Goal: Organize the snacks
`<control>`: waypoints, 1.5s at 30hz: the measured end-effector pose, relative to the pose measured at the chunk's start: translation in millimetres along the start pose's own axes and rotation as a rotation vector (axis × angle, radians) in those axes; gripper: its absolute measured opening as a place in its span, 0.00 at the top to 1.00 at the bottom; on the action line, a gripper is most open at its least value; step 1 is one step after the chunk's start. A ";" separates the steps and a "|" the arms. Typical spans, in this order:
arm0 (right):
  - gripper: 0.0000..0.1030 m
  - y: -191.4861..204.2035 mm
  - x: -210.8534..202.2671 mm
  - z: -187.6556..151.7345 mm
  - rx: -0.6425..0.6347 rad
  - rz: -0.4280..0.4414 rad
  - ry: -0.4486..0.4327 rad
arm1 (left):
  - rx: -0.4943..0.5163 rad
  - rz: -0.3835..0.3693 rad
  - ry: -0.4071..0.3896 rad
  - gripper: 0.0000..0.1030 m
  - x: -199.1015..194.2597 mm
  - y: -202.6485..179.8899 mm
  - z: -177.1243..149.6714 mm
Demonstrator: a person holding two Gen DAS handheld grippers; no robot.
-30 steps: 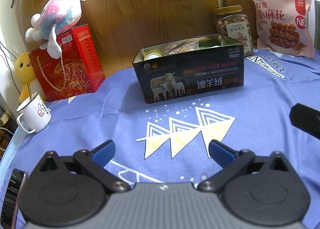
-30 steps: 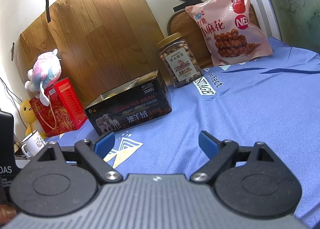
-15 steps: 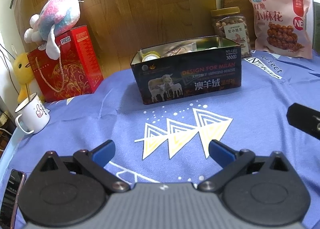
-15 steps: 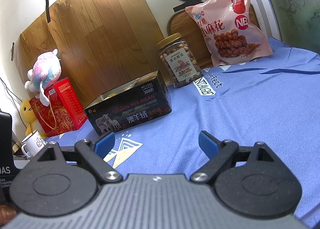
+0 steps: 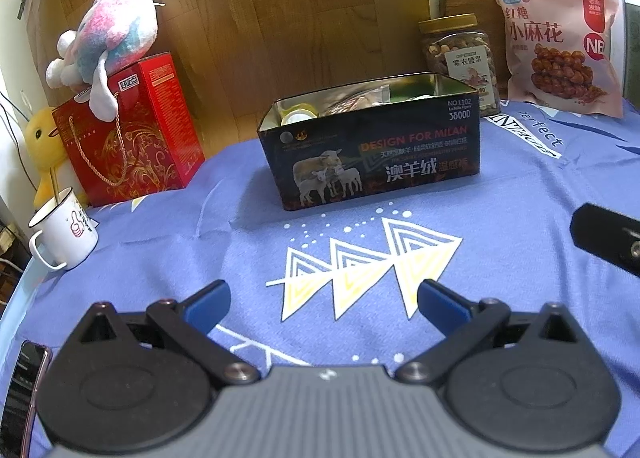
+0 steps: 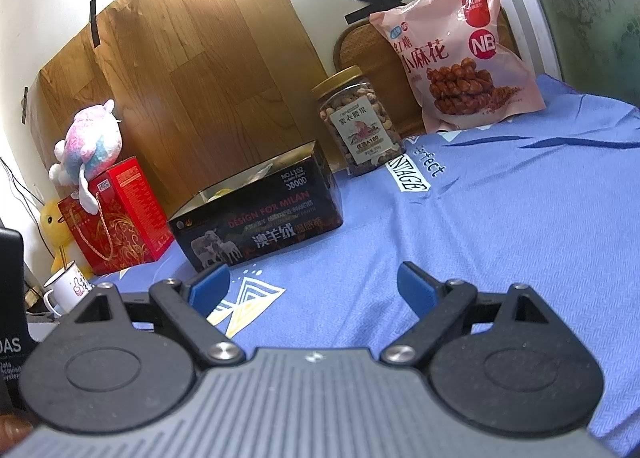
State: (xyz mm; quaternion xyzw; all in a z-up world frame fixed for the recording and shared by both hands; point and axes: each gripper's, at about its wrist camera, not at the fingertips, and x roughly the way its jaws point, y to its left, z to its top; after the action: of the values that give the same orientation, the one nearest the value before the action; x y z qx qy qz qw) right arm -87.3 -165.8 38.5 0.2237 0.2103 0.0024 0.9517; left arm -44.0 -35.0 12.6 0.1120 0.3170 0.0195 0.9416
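Note:
A black open tin box [image 5: 376, 153] printed with sheep stands on the blue cloth [image 5: 280, 242], with several snack items inside it. It also shows in the right wrist view [image 6: 260, 225]. Behind it stand a clear jar of nuts [image 5: 460, 53] [image 6: 360, 125] and a pink bag of twisted snacks [image 5: 560, 45] [image 6: 456, 49] leaning on the wall. My left gripper [image 5: 324, 304] is open and empty, well short of the box. My right gripper [image 6: 314, 288] is open and empty, low over the cloth, to the right of the box.
A red gift box [image 5: 124, 133] with a plush toy [image 5: 108, 37] on top stands at the left, by a yellow duck toy [image 5: 44, 145]. A white mug [image 5: 64, 234] sits at the cloth's left edge. A phone [image 5: 24, 390] lies near left. Wooden panel behind.
The left wrist view has drifted slightly back and left, so the box and mug sit a little lower and closer. The right gripper has not moved. Both stay open.

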 end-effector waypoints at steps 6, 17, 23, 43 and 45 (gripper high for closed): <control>0.10 -0.6 0.6 1.0 0.001 0.001 0.003 | 0.004 -0.001 -0.002 0.00 -0.5 -2.6 1.7; 0.10 -4.5 1.6 1.5 0.016 0.004 0.010 | 0.000 -0.003 0.002 0.00 0.0 -0.8 1.5; 0.10 -5.4 1.7 2.3 0.013 0.006 0.008 | 0.003 0.000 0.003 0.00 0.1 -1.1 1.6; 0.10 -6.7 0.3 3.1 0.018 0.005 0.006 | 0.007 0.002 0.003 0.00 -0.6 -2.9 0.7; 0.10 -6.6 0.3 2.9 0.020 0.005 0.006 | 0.006 0.002 0.004 0.00 -0.6 -2.8 0.6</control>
State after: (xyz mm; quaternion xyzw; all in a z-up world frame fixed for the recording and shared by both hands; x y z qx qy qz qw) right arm -86.4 -172.9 37.9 0.2335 0.2127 0.0035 0.9488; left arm -44.1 -38.0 12.7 0.1152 0.3186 0.0197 0.9406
